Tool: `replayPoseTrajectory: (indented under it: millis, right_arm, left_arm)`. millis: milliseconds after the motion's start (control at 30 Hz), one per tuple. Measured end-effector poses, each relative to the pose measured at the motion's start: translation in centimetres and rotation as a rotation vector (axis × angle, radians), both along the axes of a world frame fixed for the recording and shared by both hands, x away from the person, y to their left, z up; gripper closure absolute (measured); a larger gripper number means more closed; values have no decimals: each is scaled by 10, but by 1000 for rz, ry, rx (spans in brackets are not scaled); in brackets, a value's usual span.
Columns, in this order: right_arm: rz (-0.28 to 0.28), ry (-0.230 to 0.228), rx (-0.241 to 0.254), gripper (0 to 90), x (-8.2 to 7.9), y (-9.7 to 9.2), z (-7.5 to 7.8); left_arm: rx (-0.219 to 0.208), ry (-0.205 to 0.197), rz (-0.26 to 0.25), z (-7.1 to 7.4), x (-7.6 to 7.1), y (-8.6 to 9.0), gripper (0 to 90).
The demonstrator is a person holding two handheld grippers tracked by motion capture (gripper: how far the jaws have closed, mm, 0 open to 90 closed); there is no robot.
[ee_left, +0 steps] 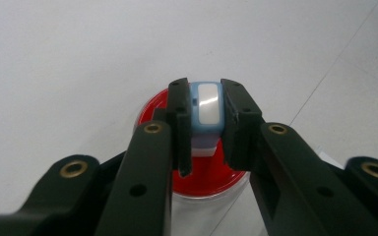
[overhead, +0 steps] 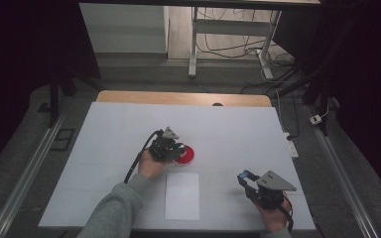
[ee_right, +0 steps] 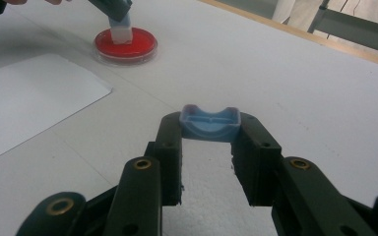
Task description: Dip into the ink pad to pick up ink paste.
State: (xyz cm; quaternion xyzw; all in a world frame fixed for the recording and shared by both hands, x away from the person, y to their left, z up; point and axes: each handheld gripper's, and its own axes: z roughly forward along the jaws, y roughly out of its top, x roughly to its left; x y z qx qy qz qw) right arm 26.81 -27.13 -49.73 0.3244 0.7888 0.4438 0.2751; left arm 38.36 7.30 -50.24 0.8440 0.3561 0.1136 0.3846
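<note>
A round red ink dish (overhead: 187, 155) sits mid-table. My left gripper (overhead: 177, 148) is shut on a small blue-and-white stamp block (ee_left: 207, 105), held upright with its lower end on the red dish (ee_left: 202, 179). In the right gripper view the stamp block (ee_right: 119, 30) stands on the dish (ee_right: 126, 45) at the far left. My right gripper (overhead: 243, 177) hovers near the front right of the table, shut on a light blue cap (ee_right: 210, 123) that spans its fingertips. A white sheet of paper (overhead: 182, 195) lies between the two hands.
The white tabletop (overhead: 238, 129) has a wooden strip along its far edge (overhead: 183, 97). Beyond it stand a desk frame and loose cables on the floor (overhead: 228, 47). Metal rails run along both sides of the table.
</note>
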Motion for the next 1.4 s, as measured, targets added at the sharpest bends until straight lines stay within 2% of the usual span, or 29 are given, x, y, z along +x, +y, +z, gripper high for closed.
replayPoseTrajectory:
  millis: [133,867,1067,1200,1400]
  right_arm:
    - [1,-1,-2,650,0,0,0]
    - [1,-2,-2,650,0,1,0]
    - [2,-3,-1,650,0,1,0]
    - [1,-2,0,650,0,0,0]
    - [3,-2,-2,650,0,1,0]
  left_arm:
    - [17,-7,0,0,-1,-2,763]
    - [20,-10,2,1,-2,-2,762]
    - [6,-21,8,6,-3,2,761]
    - [-28,-34,23,15,-3,9,761]
    - [-22,-43,28,21,-4,14,761]
